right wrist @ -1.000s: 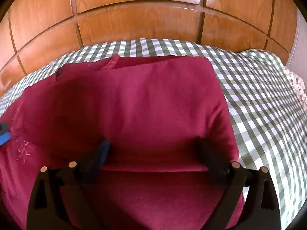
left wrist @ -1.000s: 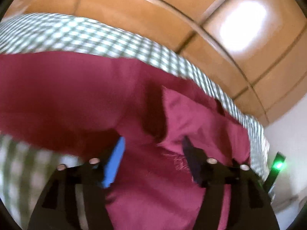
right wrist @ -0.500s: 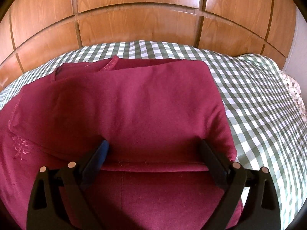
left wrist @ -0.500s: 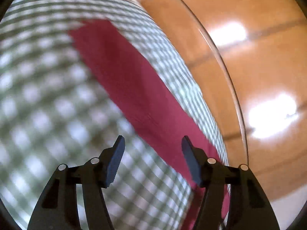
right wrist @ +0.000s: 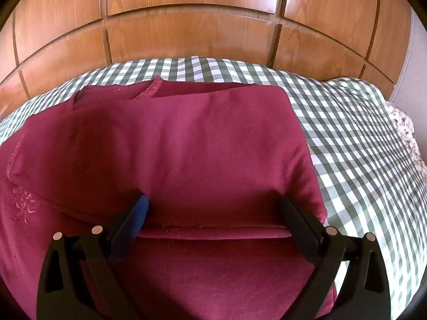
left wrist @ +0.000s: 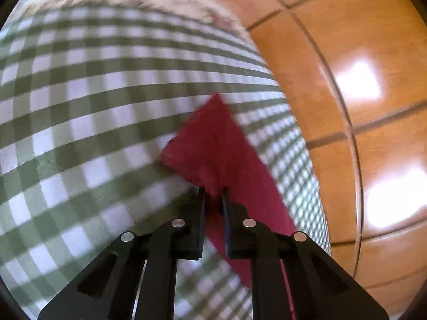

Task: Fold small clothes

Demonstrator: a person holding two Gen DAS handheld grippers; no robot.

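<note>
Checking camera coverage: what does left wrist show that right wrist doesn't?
Left wrist only: the left gripper shut on a pointed corner of the maroon garment, pinched between its fingers.

Right wrist only: the right gripper open, its fingers straddling the folded flap of the garment; the neckline; a small embroidered motif.

Both: the maroon garment on the green checked bedcover, wooden panelling behind, and a strip of floral fabric at the cover's edge.
</note>
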